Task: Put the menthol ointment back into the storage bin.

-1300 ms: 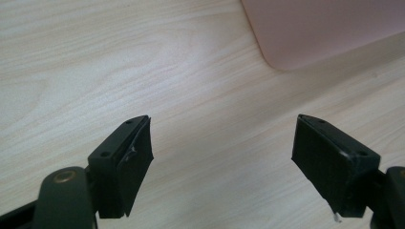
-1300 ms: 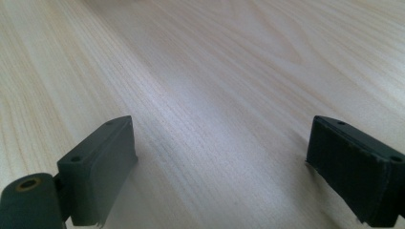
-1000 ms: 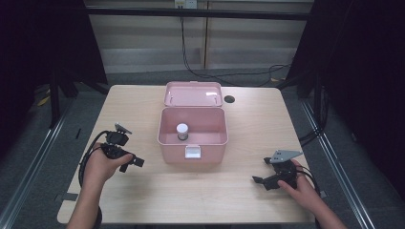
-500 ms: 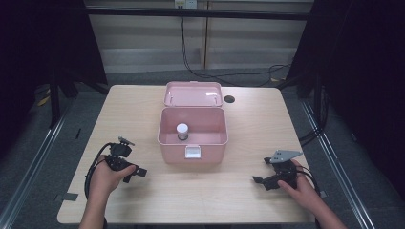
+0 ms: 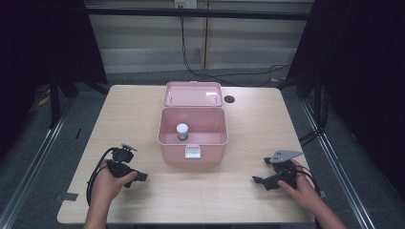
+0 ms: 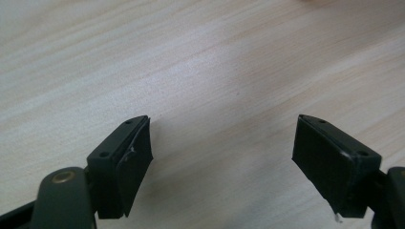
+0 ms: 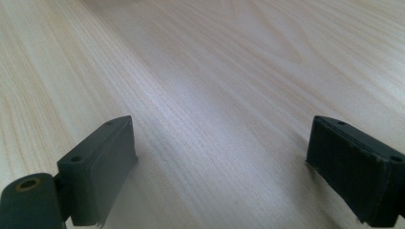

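Right now both hands rest low on the counter (image 5: 143,109), one at each near corner, with the pink box (image 5: 192,143) standing open between them toward the middle. The left hand-held gripper (image 5: 139,177) lies at the near left, its jaws spread wide with nothing but bare wood between them; the right hand-held gripper (image 5: 258,181) at the near right is likewise released, jaws apart over bare wood. Neither touches the box.

Inside the box a small jar (image 5: 182,131) with a white cap (image 5: 182,128) stands upright near the left part of the floor, clear of the walls. The lid (image 5: 193,94) is thrown back flat on the far side, and a white latch (image 5: 193,152) hangs on the near wall.

By my judgement the jar is light and stiff, likely smooth-sided, so it could slip or tip if nudged from one side. Coming straight down and closing across the body just under the cap looks safest. The box seems thin rigid plastic, light enough to slide when bumped; a steadying grip on its near rim would help.
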The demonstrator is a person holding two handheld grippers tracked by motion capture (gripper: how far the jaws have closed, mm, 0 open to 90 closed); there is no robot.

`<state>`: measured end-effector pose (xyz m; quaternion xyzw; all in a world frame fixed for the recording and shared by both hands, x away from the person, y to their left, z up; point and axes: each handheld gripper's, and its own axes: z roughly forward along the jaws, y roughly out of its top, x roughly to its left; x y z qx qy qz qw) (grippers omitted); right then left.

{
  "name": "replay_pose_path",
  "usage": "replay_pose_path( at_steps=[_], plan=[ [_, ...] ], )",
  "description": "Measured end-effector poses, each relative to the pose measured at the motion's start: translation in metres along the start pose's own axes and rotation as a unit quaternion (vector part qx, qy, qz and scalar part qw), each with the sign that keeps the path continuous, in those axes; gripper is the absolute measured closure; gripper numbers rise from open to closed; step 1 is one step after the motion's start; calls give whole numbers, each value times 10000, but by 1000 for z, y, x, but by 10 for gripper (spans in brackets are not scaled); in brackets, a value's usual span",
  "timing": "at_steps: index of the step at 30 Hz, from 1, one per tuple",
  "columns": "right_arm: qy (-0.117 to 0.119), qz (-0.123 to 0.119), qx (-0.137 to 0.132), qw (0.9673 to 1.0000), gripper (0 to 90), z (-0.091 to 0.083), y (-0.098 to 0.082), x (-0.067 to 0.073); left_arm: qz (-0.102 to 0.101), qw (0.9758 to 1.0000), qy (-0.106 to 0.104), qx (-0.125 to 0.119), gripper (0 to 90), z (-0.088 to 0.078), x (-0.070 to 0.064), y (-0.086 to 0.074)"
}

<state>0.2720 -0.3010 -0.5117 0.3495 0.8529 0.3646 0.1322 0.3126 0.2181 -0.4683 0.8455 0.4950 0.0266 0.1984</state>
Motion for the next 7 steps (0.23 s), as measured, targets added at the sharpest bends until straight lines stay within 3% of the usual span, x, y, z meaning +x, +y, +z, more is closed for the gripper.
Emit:
replay_pose_path(
  at_steps=[3,7],
  plan=[
    [1,-1,0,10000,88,0,0,0,137,9998,129,-27,200,2,0,-2],
    [-14,10,6,10000,88,0,0,0,114,9999,112,20,200,5,0,-3]
  ],
)
